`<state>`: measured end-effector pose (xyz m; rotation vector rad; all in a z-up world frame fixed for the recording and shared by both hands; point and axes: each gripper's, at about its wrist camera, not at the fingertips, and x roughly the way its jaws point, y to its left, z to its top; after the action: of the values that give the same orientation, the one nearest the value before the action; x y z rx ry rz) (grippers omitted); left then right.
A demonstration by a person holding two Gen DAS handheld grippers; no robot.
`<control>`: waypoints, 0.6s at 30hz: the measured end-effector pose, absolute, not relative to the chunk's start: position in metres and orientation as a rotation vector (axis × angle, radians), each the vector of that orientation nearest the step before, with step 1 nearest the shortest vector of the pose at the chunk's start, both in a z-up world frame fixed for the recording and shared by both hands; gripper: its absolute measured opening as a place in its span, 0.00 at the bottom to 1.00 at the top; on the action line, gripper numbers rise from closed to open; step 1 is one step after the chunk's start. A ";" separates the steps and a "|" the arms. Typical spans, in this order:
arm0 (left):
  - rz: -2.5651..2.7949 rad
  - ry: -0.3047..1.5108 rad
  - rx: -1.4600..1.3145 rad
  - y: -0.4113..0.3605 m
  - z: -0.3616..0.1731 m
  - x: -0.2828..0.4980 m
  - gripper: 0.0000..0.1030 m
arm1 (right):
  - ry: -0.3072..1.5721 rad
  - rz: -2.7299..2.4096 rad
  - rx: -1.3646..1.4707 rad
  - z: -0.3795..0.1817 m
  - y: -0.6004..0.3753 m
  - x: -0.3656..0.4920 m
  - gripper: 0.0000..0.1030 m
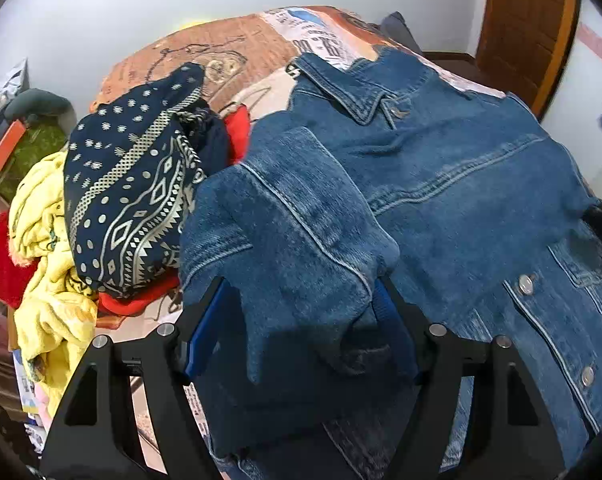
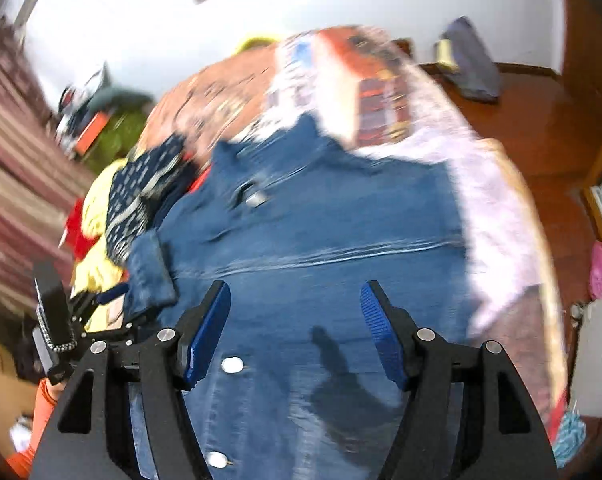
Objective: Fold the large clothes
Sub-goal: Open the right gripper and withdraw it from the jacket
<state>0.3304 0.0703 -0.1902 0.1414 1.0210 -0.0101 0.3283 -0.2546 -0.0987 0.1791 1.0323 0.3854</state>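
A blue denim jacket (image 1: 453,184) lies front-up on the bed, collar at the far end. Its left sleeve (image 1: 285,240) is folded over and hangs between the fingers of my left gripper (image 1: 297,320), whose jaws stand wide with the denim draped between them. In the blurred right wrist view the jacket (image 2: 321,232) fills the middle. My right gripper (image 2: 295,328) is open and empty, just above the jacket's lower front near a metal button (image 2: 231,365). The left gripper (image 2: 113,304) shows at the jacket's sleeve.
A pile of other clothes lies left of the jacket: a navy patterned cloth (image 1: 133,200), a yellow garment (image 1: 49,256), red pieces (image 1: 5,268). The bed has a printed orange cover (image 1: 221,52). A wooden door (image 1: 529,28) stands far right.
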 end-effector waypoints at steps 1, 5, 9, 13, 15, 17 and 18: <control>-0.006 1.016 0.133 0.073 -0.188 0.331 0.71 | 1.017 0.351 0.154 -0.095 -0.266 0.326 0.62; 0.049 0.975 0.090 0.091 -0.175 0.326 0.74 | 0.990 0.236 0.066 -0.087 -0.300 0.319 0.62; 0.110 0.953 0.043 0.118 -0.165 0.315 0.79 | 0.999 0.136 -0.009 -0.091 -0.332 0.313 0.63; 0.166 0.971 0.062 0.136 -0.162 0.299 0.79 | 1.054 0.095 -0.026 -0.109 -0.356 0.301 0.63; 0.175 0.992 0.060 0.142 -0.163 0.292 0.79 | 1.079 0.092 -0.035 -0.121 -0.359 0.295 0.63; 0.159 1.032 0.040 0.148 -0.167 0.284 0.79 | 1.102 0.096 -0.041 -0.130 -0.361 0.289 0.63; 0.145 1.047 0.028 0.149 -0.168 0.281 0.79 | 1.111 0.101 -0.043 -0.133 -0.362 0.286 0.63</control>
<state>0.2806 0.1488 -0.1679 0.0284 1.0473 0.1451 0.2861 -0.3624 -0.1328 -0.0426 1.1108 0.1011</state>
